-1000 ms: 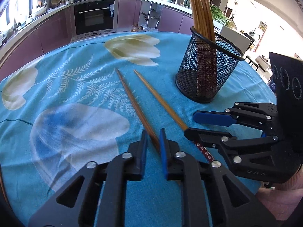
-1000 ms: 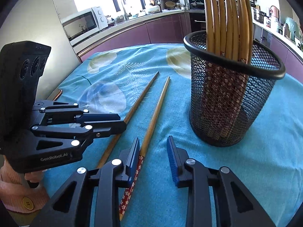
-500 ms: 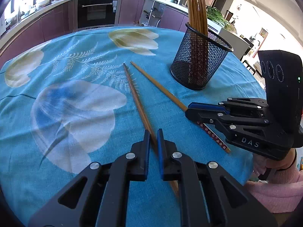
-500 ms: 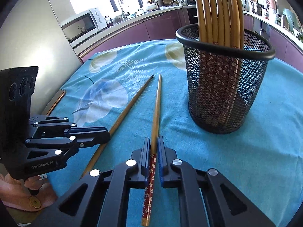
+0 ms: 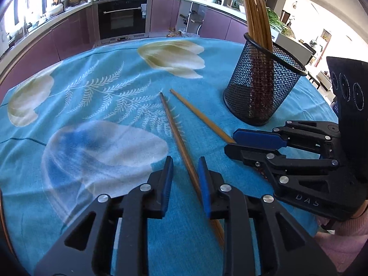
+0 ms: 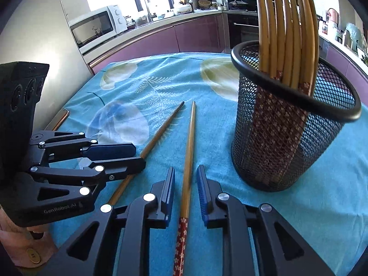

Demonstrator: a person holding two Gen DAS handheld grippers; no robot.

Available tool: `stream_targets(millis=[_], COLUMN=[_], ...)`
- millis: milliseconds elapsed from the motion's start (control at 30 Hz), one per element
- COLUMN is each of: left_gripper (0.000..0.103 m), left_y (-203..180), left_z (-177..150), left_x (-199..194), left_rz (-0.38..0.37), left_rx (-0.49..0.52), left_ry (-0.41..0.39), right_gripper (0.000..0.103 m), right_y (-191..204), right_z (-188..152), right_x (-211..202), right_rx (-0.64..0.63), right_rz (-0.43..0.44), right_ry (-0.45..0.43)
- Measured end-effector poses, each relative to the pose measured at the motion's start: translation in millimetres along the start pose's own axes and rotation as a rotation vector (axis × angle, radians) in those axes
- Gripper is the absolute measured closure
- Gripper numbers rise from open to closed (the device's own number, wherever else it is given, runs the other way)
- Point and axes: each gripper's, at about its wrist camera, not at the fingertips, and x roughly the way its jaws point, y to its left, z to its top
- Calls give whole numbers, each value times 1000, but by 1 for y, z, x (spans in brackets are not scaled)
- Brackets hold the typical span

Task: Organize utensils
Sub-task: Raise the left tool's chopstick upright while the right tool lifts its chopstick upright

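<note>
- A kitchen with purple cabinets, a built-in black oven (image 5: 122,18) and a white microwave (image 6: 94,26) curved around a round desk covered by a turquoise cloth printed with pale flowers and ferns (image 5: 96,105).
- A black wire-mesh cup (image 6: 287,138) stood upright on the cloth, holding a bundle of tan bamboo chopsticks (image 6: 285,27) with their red flowered ends down in the mesh.
- Two loose chopsticks lay side by side on the cloth near the cup, their thin tips pointing away from the cameras and close together.
- The darker brown chopstick (image 5: 177,135) ran between the fingers of the left claw (image 5: 185,179). That claw was parted, with a gap on each side of the stick, and gripped nothing.
- The lighter tan chopstick with a red flowered handle (image 6: 187,161) lay between the fingers of the right claw (image 6: 185,188). That claw was likewise spread, its blue pads (image 6: 201,184) clear of the stick.
- From the left wrist view the right claw sat low over the tan chopstick, just beside the mesh cup.
- From the right wrist view the left claw crossed over the brown chopstick.
</note>
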Motion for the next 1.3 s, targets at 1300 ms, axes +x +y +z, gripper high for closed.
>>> stream_targets(millis=[1300], left_gripper=[96], left_y=[-4], left_z=[4], left_x=[-19], left_rz=[11], left_rx=[-54], left_ry=[-66], right_gripper=[97], right_y=[-8], right_z=[-1], right_x=[-33], right_rx=[78], right_rz=[137], right_ry=[-89])
